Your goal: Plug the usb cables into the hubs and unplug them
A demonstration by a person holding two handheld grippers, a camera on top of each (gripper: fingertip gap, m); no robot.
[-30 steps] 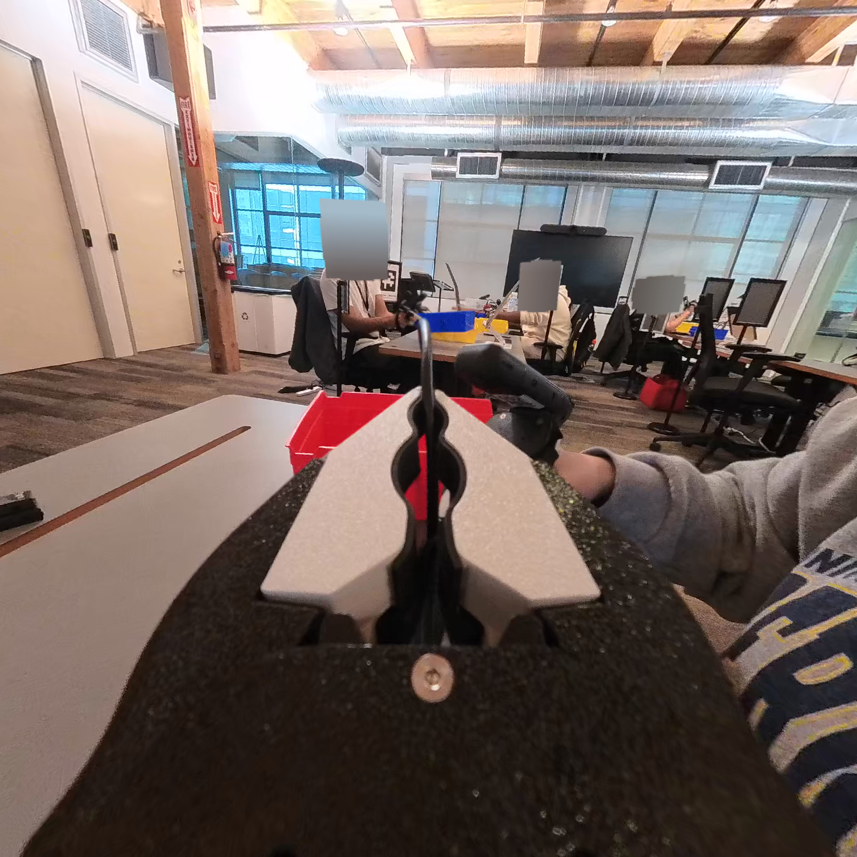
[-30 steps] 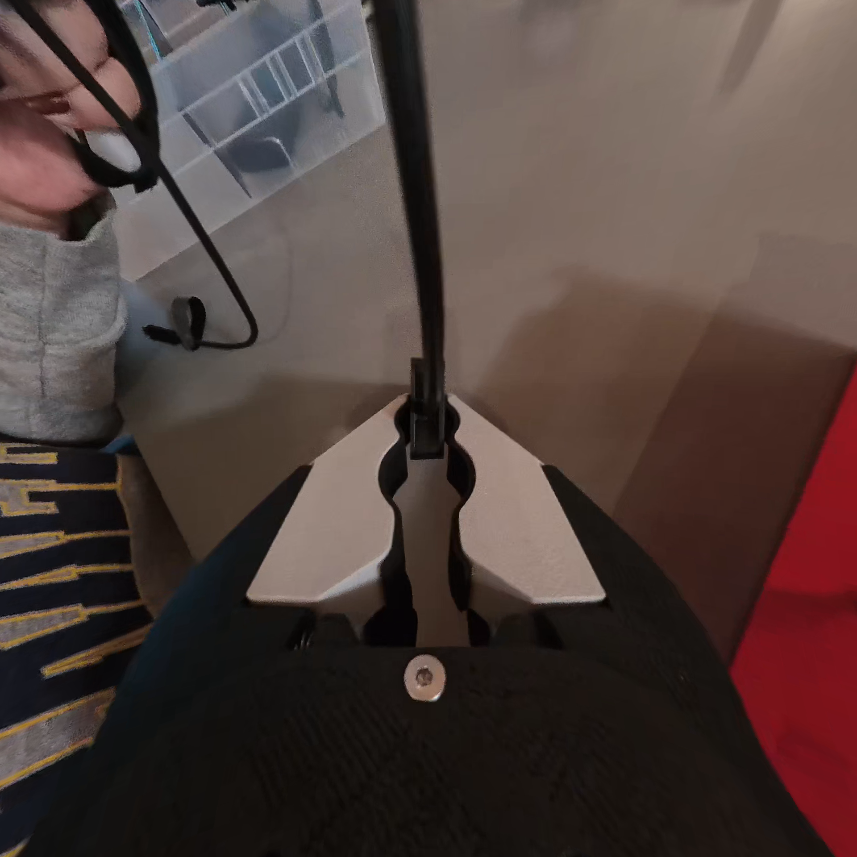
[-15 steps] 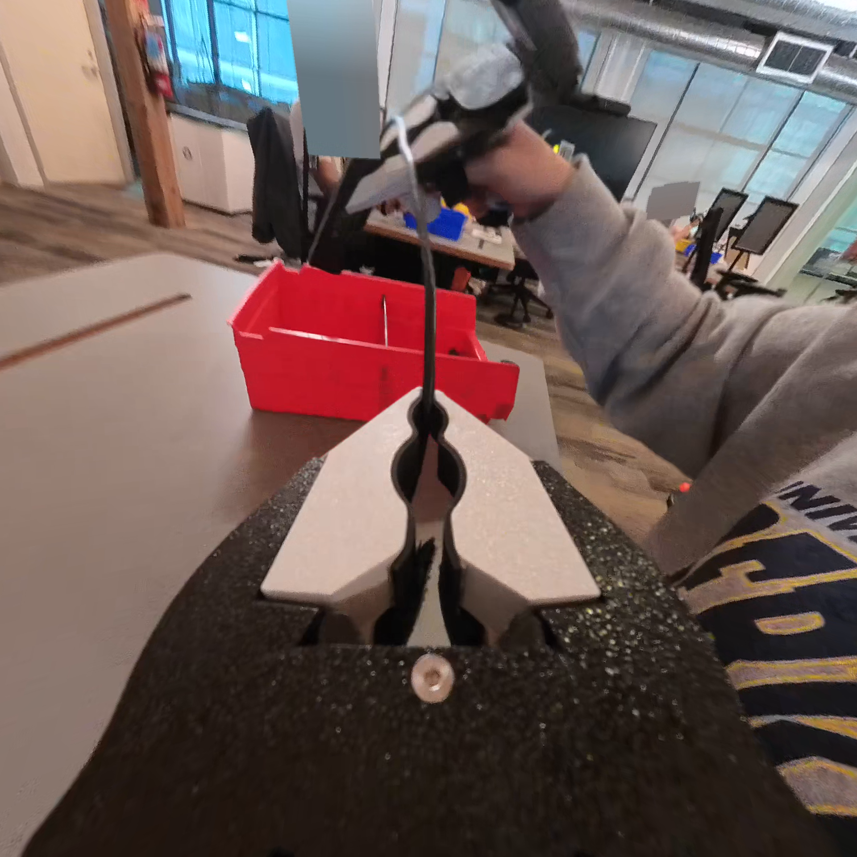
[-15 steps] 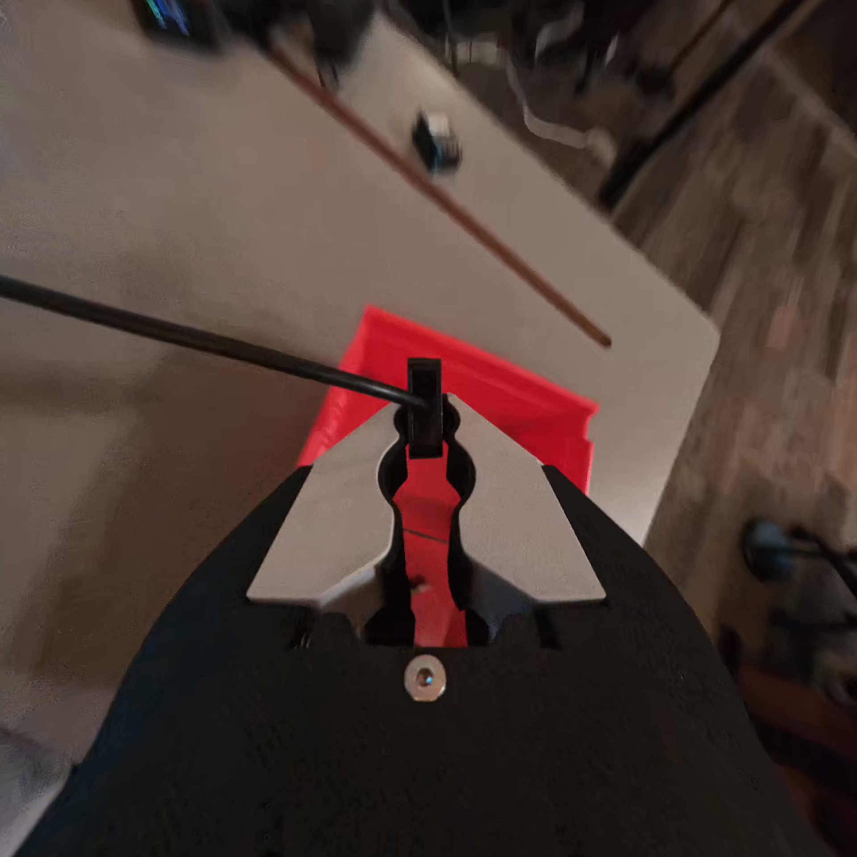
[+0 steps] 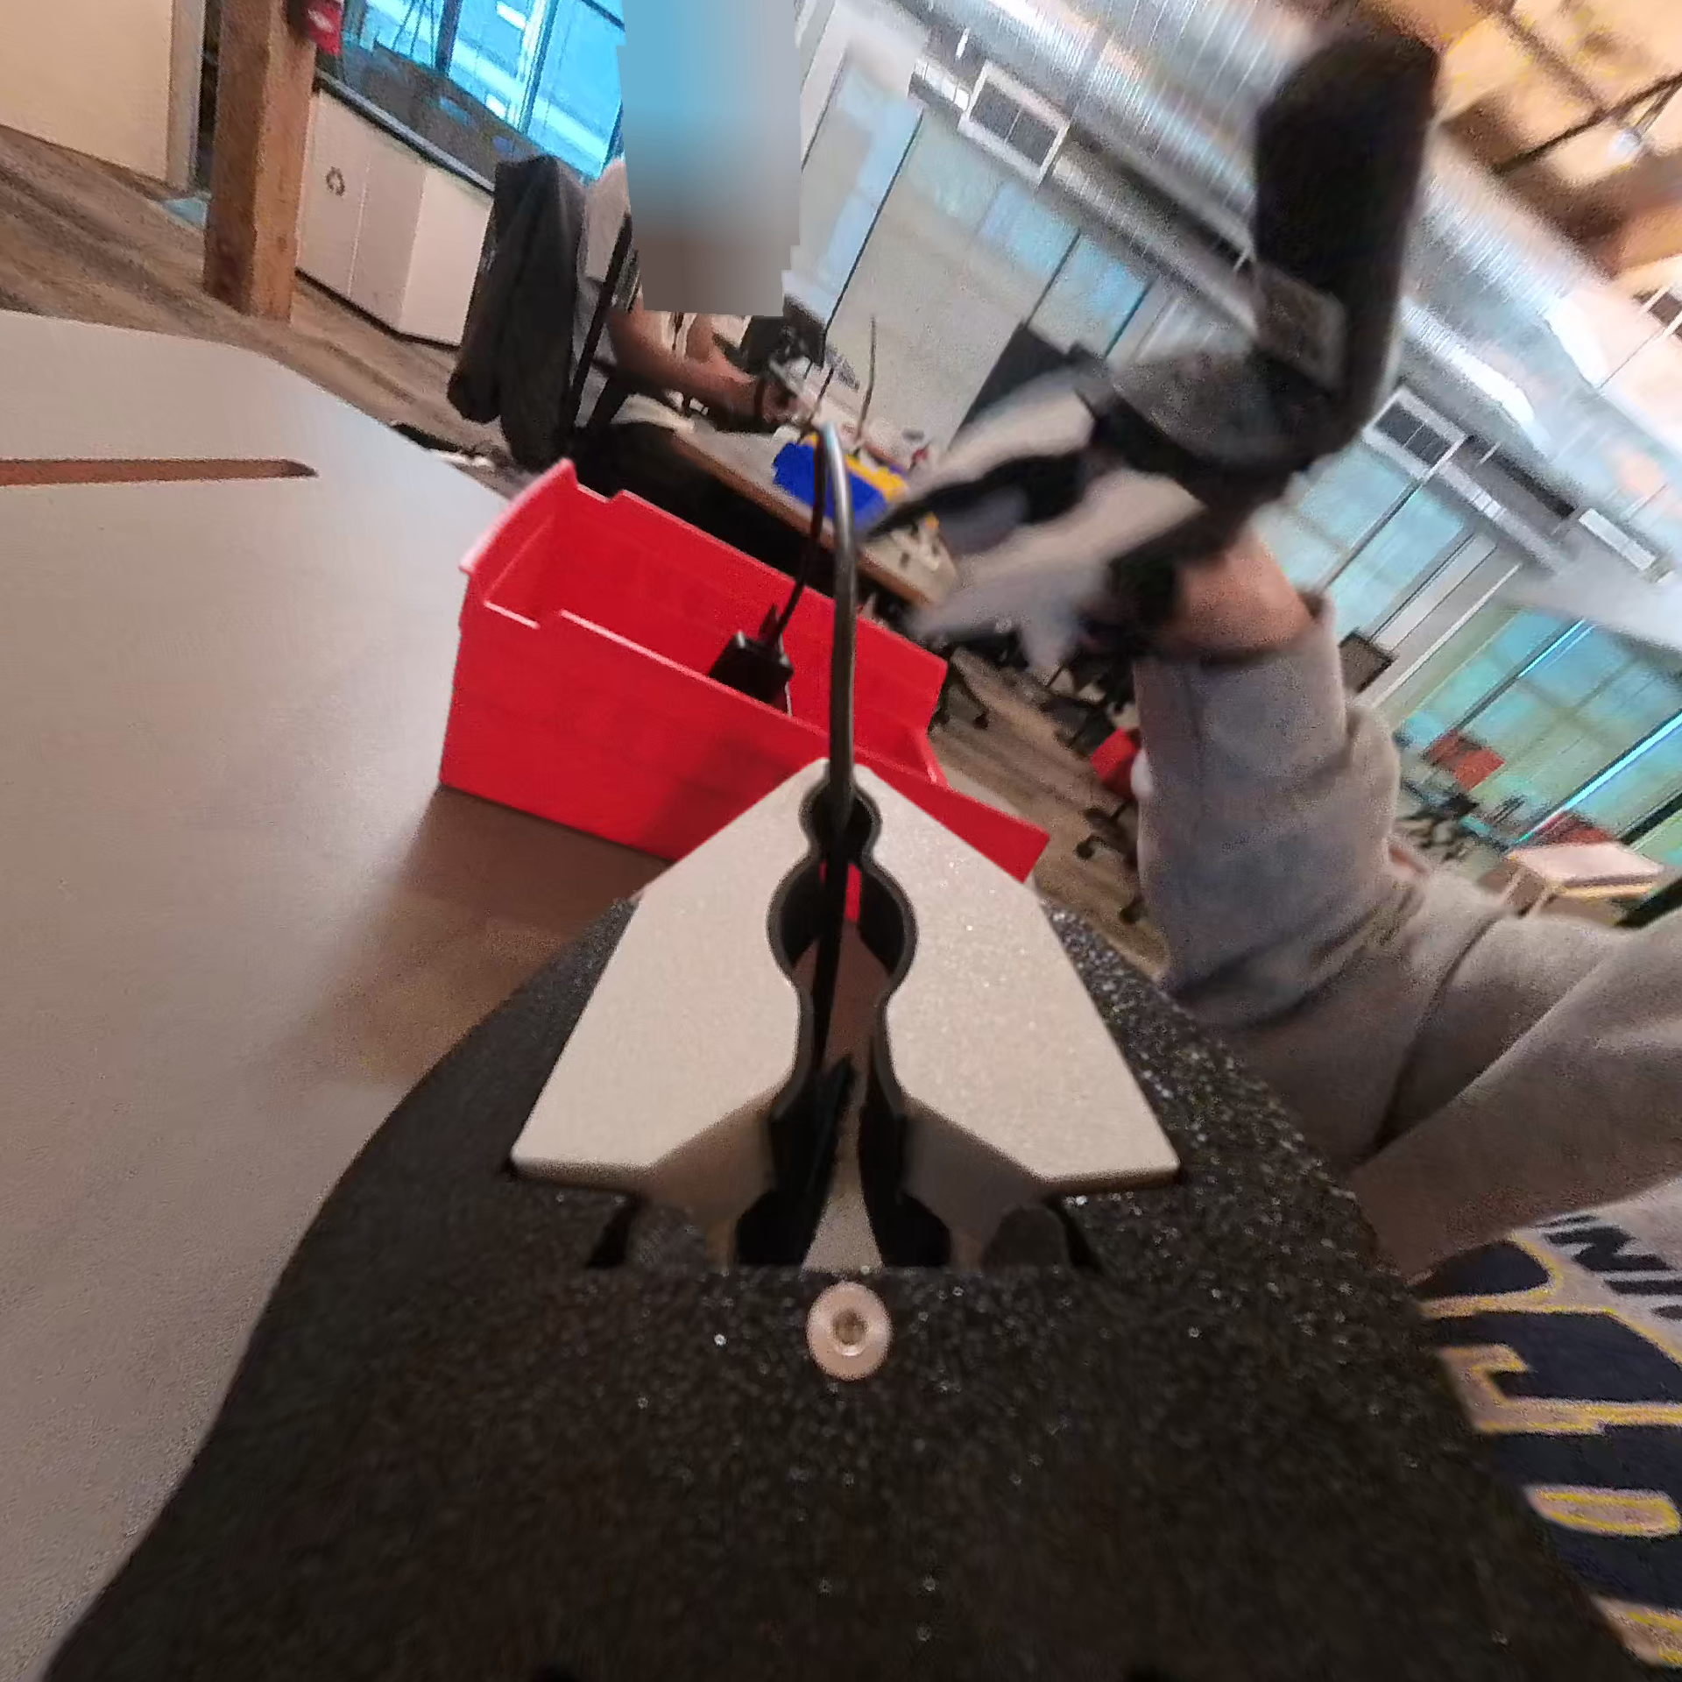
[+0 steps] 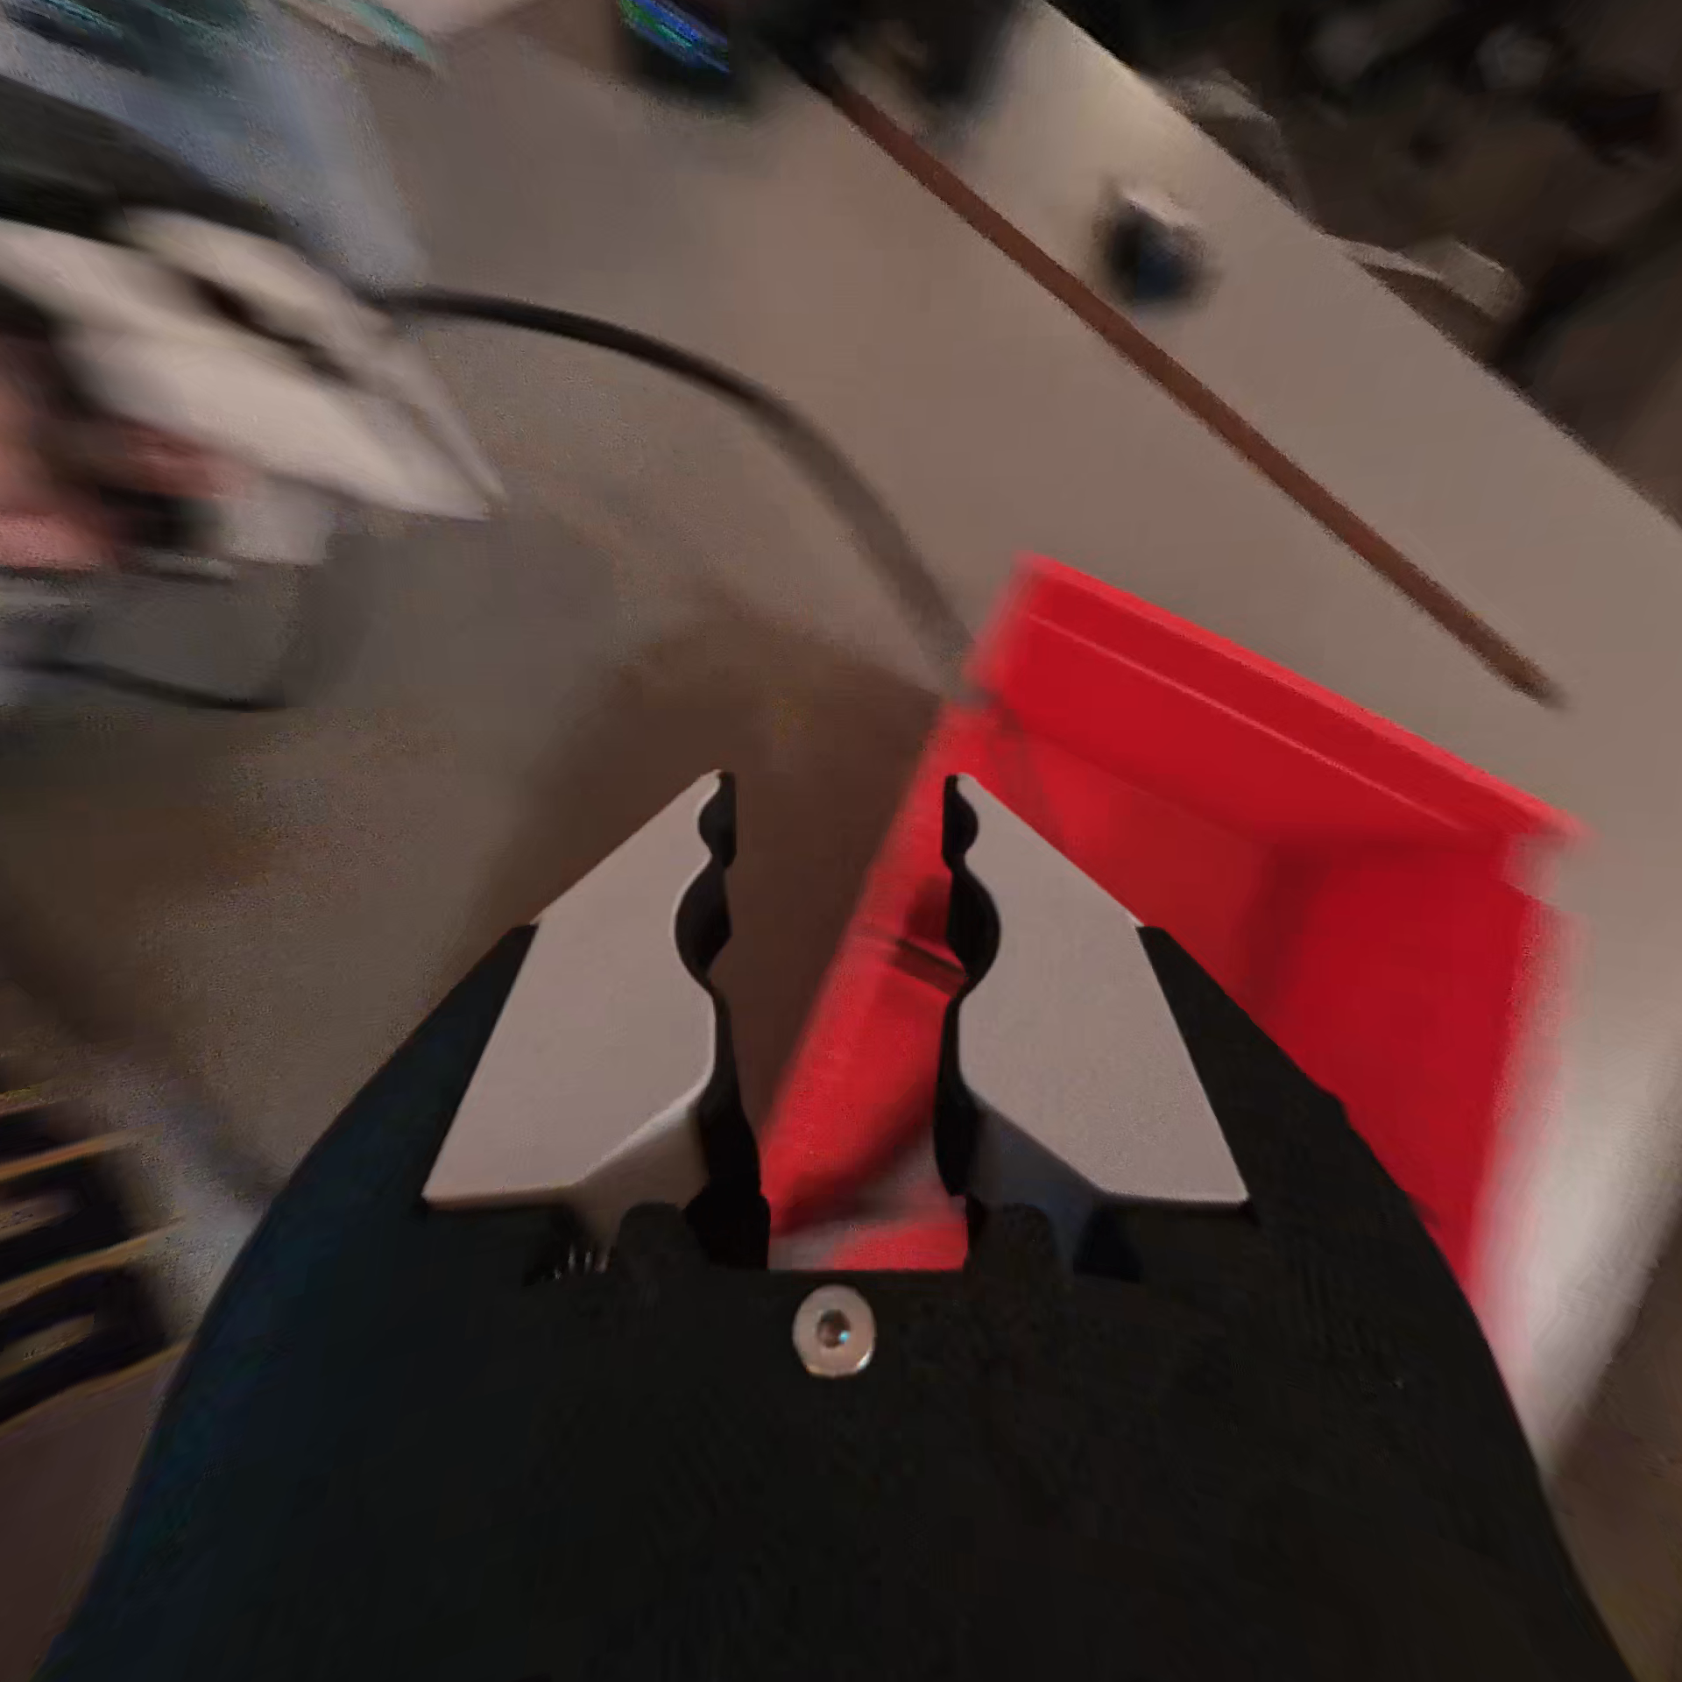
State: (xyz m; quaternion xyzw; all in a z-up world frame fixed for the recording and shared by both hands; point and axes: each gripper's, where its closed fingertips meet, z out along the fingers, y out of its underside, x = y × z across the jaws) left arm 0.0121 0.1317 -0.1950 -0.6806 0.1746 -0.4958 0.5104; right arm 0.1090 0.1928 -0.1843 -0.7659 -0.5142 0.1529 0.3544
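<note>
The left hand-held gripper (image 5: pixel 839 801) pinches the thin black usb cable (image 5: pixel 846 582) so its free plug end hangs into the red plastic bin (image 5: pixel 582 728) on the grey bench (image 5: pixel 182 728), while the right hand-held gripper (image 6: pixel 837 792), fingers spread and empty, hovers above that bin, likely having just let go.

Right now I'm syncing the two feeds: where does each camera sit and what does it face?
Left wrist view: on the left gripper, level across the table, shut on the black usb cable; grey sleeve shows.
Right wrist view: on the open right gripper, looking down at the table; blurred.
Shared: red bin, cable, and each other's gripper.
</note>
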